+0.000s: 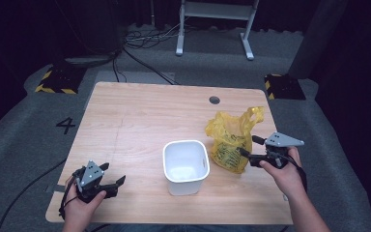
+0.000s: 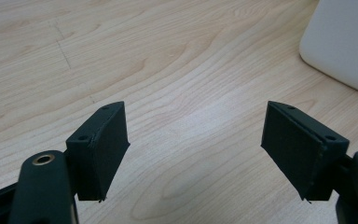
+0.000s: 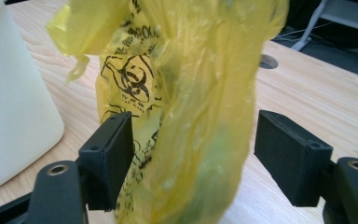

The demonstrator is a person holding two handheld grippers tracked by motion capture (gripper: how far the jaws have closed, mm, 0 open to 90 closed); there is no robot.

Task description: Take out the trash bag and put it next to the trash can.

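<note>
left gripper (image 1: 110,182): jaws spread, nothing between, low over the table (image 1: 140,111) near its front-left corner | right gripper (image 1: 249,147): jaws apart around the yellow bag (image 1: 231,137) (biohazard print), not clamped | white bin (image 1: 186,166): mid-table, just left of bag

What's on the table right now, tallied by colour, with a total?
White: 1, the bin
Yellow: 1, the plastic bag
Total: 2
</note>
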